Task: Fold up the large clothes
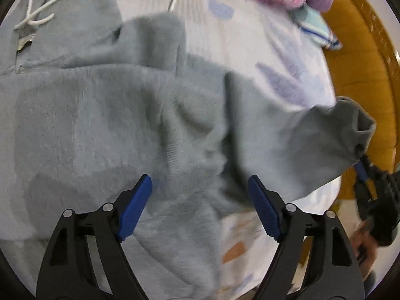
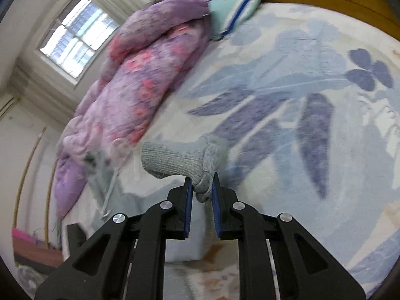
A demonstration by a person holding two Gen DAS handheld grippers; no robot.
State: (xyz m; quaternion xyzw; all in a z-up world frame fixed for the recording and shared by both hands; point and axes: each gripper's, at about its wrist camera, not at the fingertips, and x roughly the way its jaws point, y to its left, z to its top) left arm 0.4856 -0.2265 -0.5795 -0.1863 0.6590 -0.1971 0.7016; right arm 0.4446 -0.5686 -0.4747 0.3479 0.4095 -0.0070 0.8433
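Note:
A grey-blue hoodie (image 1: 100,115) with white drawstrings lies spread on the bed. My left gripper (image 1: 200,182) is open and empty just above its body. My right gripper (image 2: 202,185) is shut on the ribbed sleeve cuff (image 2: 175,161) and holds it lifted above the sheet. In the left wrist view the lifted sleeve (image 1: 312,140) stretches right to the right gripper (image 1: 362,172) at the edge.
The bed has a pale sheet with blue leaf print (image 2: 287,100). A purple-pink quilt (image 2: 130,80) is bunched along the far side, with a teal pillow (image 2: 232,12) beside it. A yellow-brown wooden bed frame (image 1: 362,75) borders the mattress. A window (image 2: 75,35) is behind.

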